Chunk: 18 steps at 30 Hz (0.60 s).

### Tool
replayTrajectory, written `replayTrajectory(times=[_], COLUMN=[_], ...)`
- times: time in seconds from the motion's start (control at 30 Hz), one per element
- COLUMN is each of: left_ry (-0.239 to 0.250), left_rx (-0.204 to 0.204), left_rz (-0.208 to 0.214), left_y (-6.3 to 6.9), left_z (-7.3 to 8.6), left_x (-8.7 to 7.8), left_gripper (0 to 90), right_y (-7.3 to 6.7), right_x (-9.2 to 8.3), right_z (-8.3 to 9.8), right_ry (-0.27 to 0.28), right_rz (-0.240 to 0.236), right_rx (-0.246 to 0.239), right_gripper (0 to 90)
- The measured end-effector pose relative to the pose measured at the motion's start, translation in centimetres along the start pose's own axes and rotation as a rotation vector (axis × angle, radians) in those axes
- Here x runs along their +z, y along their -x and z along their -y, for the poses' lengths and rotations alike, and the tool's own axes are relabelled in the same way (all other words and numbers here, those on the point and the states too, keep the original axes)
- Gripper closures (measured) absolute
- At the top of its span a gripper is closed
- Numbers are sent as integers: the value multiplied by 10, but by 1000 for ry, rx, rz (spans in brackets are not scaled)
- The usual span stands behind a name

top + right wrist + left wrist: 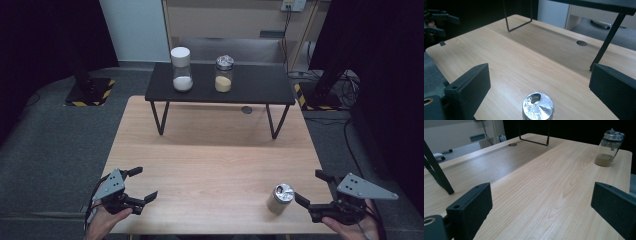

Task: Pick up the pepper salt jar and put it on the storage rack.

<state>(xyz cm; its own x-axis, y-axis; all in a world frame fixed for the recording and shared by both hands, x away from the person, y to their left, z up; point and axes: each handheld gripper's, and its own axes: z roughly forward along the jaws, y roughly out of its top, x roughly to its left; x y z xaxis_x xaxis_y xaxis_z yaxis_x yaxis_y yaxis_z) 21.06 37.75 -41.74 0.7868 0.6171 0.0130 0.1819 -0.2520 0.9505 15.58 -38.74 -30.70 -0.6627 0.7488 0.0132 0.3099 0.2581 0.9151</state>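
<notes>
A small glass jar [279, 198] with a silver lid and tan powder stands near the wooden table's [210, 160] front right corner. My right gripper [309, 186] is open just to its right, jaws pointing at it without touching. In the right gripper view the jar's lid [538, 105] sits low between the wide-apart jaws of the right gripper [539, 86]. My left gripper [145, 183] is open at the front left, with nothing between its jaws. The left gripper view looks past the left gripper [541, 207] to the jar [610, 148] far across the table.
A black shelf [260, 82] on thin legs stands across the table's far side. It carries a white-lidded jar of white powder [181, 70] and a metal-lidded jar of yellow powder [223, 74]. A round cable hole [246, 110] lies beneath it.
</notes>
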Motion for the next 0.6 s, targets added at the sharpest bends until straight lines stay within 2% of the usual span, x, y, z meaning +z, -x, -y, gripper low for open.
replayTrajectory(times=[0.37, 0.6], left_ry=[1, 2], left_rx=[-4, -3], left_rz=[1, 2], left_y=[-1, -1], left_z=[0, 1], left_x=[0, 0], left_gripper=[25, 25], right_y=[7, 10], right_x=[20, 32], right_z=[-5, -1], right_ry=[-91, -112], right_rz=[-13, -20], right_rx=[-1, 6], right_gripper=[43, 44])
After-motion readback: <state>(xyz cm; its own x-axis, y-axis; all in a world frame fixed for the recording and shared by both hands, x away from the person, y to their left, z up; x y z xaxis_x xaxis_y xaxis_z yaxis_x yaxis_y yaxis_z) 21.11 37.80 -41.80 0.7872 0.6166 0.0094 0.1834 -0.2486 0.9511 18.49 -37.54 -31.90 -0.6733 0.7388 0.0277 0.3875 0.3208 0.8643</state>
